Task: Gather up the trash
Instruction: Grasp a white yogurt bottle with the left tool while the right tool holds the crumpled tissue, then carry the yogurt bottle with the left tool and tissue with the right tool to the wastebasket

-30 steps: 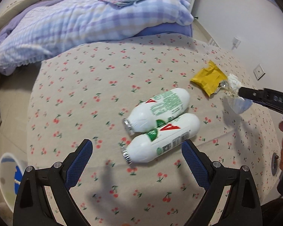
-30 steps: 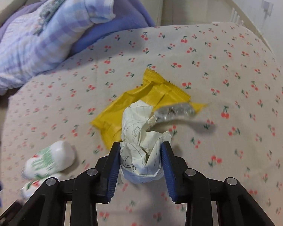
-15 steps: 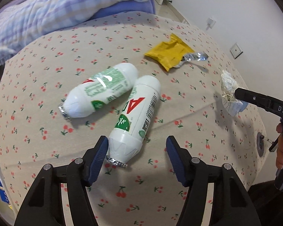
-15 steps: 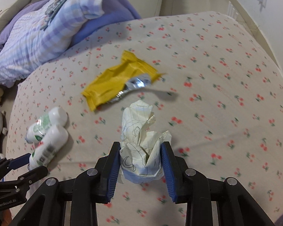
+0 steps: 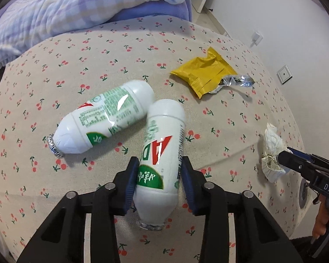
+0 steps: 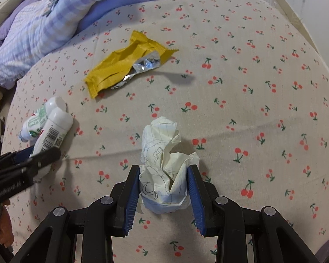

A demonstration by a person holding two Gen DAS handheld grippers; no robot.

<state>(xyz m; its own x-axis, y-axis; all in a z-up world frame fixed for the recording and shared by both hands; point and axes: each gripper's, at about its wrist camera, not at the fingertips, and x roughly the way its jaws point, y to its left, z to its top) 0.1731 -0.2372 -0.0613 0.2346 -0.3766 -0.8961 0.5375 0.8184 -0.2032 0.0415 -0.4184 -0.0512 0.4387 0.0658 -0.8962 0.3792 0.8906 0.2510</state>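
Two grippers work over the cherry-print bedsheet. Left gripper has its blue-padded jaws pressed on either side of a white milk bottle, gripping it around the green-and-red label near the neck end; the bottle lies along the line of the fingers, its foil-capped mouth toward 6 o'clock and its rounded base toward 12. At about 10 o'clock from that grip, a second white bottle lies on its side on the sheet, its base end touching the held bottle, its silver foil mouth pointing toward 8 o'clock. At 1 o'clock, well apart, a torn yellow snack wrapper lies flat with crinkled silver foil spilling from its open end.

Right gripper is clamped on a crumpled paper wad with pen scribbles and a pale blue underside; the wad stands up between the blue pads. From there the yellow wrapper sits at 11 o'clock, and both bottles with the left gripper at 9 o'clock. A purple checked quilt is heaped at 11 o'clock, at the far end of the bed.
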